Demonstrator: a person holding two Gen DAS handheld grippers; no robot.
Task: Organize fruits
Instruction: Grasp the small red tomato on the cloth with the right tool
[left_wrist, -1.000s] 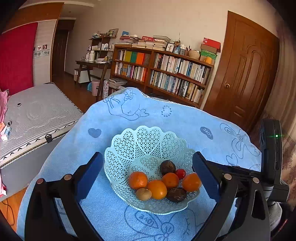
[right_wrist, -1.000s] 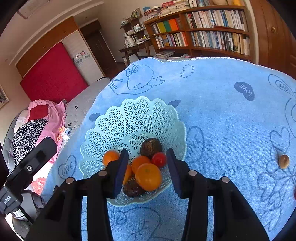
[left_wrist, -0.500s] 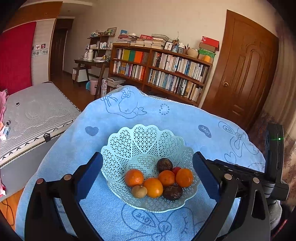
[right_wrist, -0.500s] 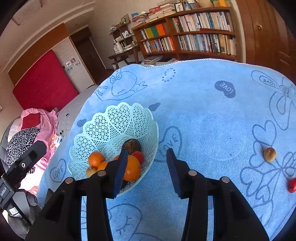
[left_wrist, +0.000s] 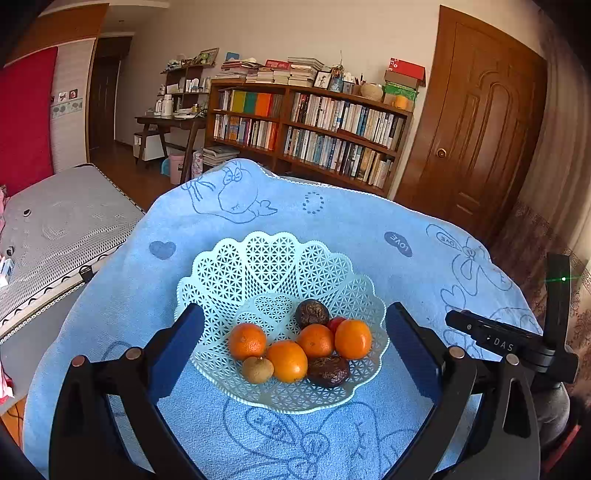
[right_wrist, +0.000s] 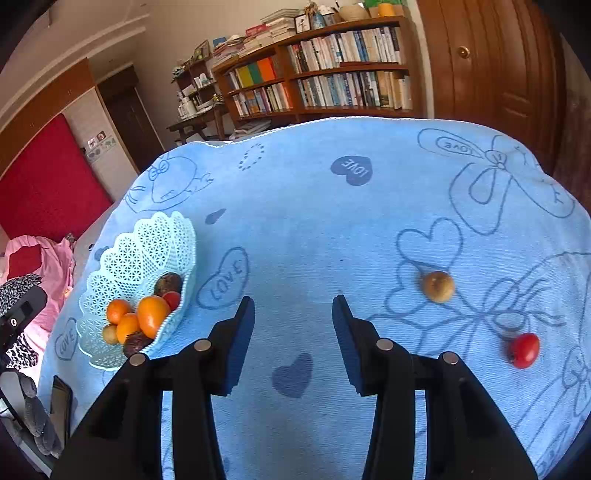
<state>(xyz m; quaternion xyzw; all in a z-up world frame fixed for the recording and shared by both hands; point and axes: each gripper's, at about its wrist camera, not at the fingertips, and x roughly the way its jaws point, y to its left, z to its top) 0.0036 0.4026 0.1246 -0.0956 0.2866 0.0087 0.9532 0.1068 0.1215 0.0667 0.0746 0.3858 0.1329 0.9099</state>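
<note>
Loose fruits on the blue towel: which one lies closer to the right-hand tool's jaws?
The small round tan-brown fruit, just ahead and right of the open jaws; the little red tomato lies farther right.

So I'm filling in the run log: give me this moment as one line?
left tool: open, framing basket | right tool: open, empty | loose on cloth: brown fruit, red tomato

pale mint lattice basket (left_wrist: 280, 266); orange tangerines (left_wrist: 352, 339); blue cartoon-printed cloth (right_wrist: 314, 206)
</note>
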